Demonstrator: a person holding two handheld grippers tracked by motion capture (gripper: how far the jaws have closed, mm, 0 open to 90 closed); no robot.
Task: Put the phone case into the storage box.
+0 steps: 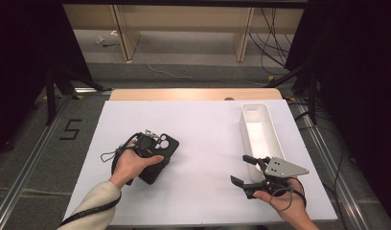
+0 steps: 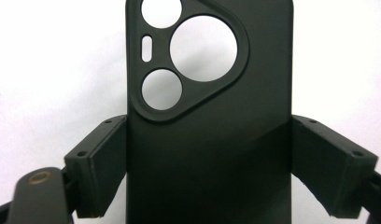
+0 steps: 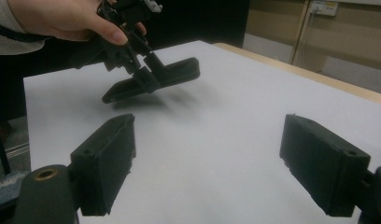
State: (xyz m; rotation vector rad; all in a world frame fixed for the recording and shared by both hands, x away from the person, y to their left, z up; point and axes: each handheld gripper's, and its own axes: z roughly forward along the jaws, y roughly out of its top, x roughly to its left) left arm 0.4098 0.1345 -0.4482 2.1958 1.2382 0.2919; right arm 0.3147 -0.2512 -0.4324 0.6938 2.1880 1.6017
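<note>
A black phone case (image 2: 263, 56) with round camera cutouts sits between my left gripper's jaws, which press its two long sides. My left gripper (image 2: 208, 140) is shut on it. In the high view the case (image 1: 164, 152) is at the table's left centre, under a hand and the left gripper (image 1: 148, 146). The right gripper view shows the case (image 3: 172, 74) tilted and held a little above the white surface, with its shadow below. My right gripper (image 1: 239, 168) stands open near the front right, jaws wide apart, nothing between them (image 3: 209, 140).
A long white tray (image 1: 255, 106) lies at the right of the white tabletop (image 1: 198, 124), just beyond the right gripper, and looks empty. A wooden edge (image 1: 193, 94) runs along the far side. Cables and a frame stand on the floor beyond.
</note>
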